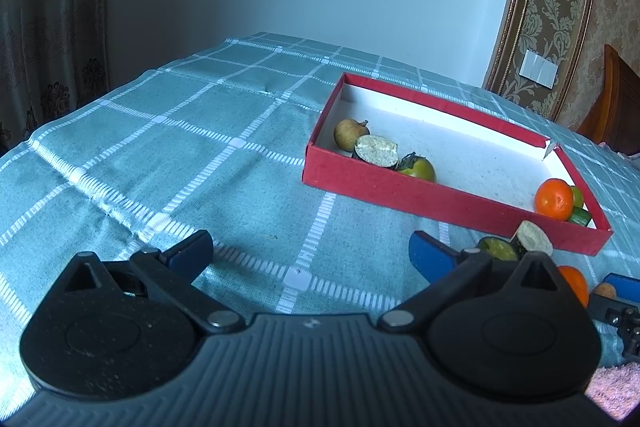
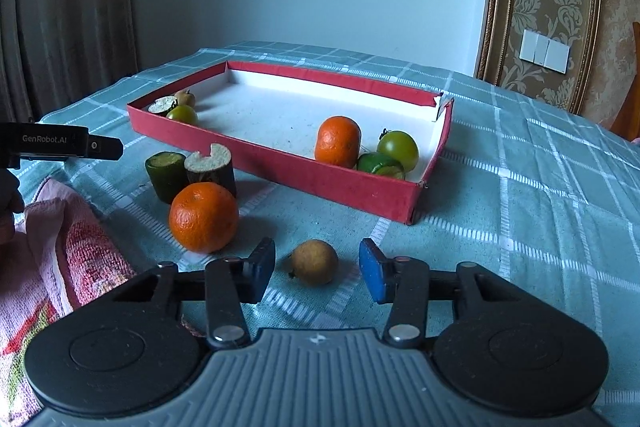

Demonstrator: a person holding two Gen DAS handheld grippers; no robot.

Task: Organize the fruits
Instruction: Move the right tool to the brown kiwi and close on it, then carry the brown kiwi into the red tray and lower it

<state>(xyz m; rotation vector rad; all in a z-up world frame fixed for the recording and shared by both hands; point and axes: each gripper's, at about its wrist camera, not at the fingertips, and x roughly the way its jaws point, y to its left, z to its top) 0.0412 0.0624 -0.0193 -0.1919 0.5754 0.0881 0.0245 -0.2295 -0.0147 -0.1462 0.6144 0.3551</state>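
A red box [image 2: 320, 175] with a white floor lies on the checked cloth; it also shows in the left wrist view [image 1: 440, 205]. Inside are an orange [image 2: 338, 142], a green tomato [image 2: 398, 149], a green cut piece [image 2: 380, 165], and at the far left corner a brown fruit [image 1: 350, 134], a cut piece [image 1: 378, 151] and a green tomato [image 1: 420, 167]. Outside lie an orange [image 2: 203, 217], two cut cylinders [image 2: 166, 173] [image 2: 210, 167] and a small brown fruit [image 2: 314, 262]. My right gripper [image 2: 316, 267] is open around the brown fruit, not touching. My left gripper [image 1: 310, 251] is open and empty over bare cloth.
A pink towel [image 2: 48, 267] lies at the table's near left. The left gripper's body [image 2: 60, 145] shows at the left edge of the right wrist view. A curtain [image 2: 60, 7] hangs at the left, a wall behind, a wooden chair [image 1: 616, 107] at the right.
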